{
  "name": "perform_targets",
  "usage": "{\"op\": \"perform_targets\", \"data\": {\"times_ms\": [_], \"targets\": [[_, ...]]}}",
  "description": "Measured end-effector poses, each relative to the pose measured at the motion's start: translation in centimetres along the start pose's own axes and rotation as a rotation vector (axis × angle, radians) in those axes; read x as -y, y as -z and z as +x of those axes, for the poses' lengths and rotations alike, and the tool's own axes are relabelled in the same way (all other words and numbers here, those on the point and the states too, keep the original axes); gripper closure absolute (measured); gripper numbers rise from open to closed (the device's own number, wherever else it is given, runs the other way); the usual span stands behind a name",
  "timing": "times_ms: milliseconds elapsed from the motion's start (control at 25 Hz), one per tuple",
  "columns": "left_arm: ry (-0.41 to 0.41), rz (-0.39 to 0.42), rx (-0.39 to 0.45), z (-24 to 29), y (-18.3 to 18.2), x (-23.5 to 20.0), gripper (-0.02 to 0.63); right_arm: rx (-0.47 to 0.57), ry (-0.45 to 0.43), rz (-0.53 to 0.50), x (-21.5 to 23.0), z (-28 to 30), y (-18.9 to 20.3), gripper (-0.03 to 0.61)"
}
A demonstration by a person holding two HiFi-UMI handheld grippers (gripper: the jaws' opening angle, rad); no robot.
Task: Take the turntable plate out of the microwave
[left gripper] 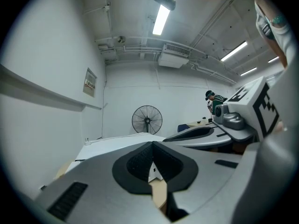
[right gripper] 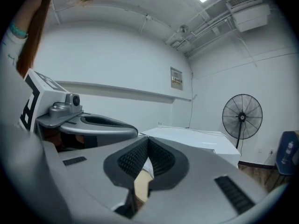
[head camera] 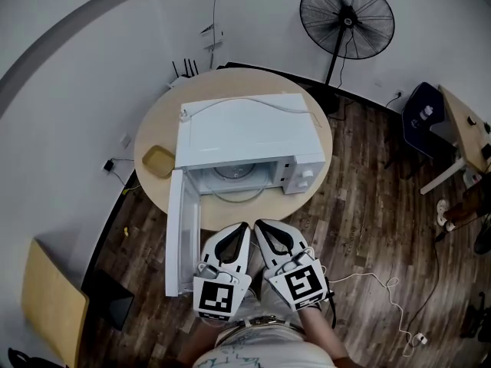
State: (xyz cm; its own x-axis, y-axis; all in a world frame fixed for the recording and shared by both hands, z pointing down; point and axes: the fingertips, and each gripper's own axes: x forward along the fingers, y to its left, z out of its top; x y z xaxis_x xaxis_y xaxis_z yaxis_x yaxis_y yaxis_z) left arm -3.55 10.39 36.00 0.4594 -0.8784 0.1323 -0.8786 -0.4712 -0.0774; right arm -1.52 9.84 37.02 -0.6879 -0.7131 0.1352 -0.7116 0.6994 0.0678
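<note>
White boxy microwave w/ smooth flat top sits on a round pale-wood table; its 1 door is swung wide open to the left of the head view. Turntable plate is inside the cavity, lying flat: round, pale, looks like glass. 1 small yellow rounded-square dish sits on the table beside the microwave's left side, and 1 thin white cord runs across the top. 2 grey, smooth plastic grippers w/ ribbed black pads are side by side in front of the opening, clear of the table edge. The left gripper has jaws pressed together, nothing btwn them; the right gripper is the same, closed and empty. 1 black round-cage pedestal fan stands behind the table on a dark wood-plank floor.
</note>
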Motion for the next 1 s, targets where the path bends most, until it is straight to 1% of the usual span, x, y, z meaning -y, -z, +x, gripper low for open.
{"op": "perform_targets", "data": {"times_ms": [120, 400, 520, 720, 1000], "targets": [[-0.015, -0.001, 0.001, 2.0, -0.2, -0.9, 0.601, 0.008, -0.016, 0.007, 1.6, 1.5, -0.4, 0.588], [-0.045, 0.016, 0.014, 7.9, -2.3, -2.9, 0.601, 0.047, -0.04, 0.008, 7.0, 5.0, -1.8, 0.588], [-0.059, 0.01, 0.016, 10.2, -2.8, -3.4, 0.601, 0.058, -0.053, 0.011, 9.2, 6.2, -2.2, 0.588], [-0.082, 0.03, 0.005, 13.3, -3.5, -3.7, 0.601, 0.07, -0.09, 0.012, 12.0, 7.4, -2.6, 0.588], [-0.144, -0.011, -0.005, 15.8, -3.8, -4.0, 0.6, 0.087, -0.145, 0.03, 14.7, 8.3, -2.5, 0.588]]}}
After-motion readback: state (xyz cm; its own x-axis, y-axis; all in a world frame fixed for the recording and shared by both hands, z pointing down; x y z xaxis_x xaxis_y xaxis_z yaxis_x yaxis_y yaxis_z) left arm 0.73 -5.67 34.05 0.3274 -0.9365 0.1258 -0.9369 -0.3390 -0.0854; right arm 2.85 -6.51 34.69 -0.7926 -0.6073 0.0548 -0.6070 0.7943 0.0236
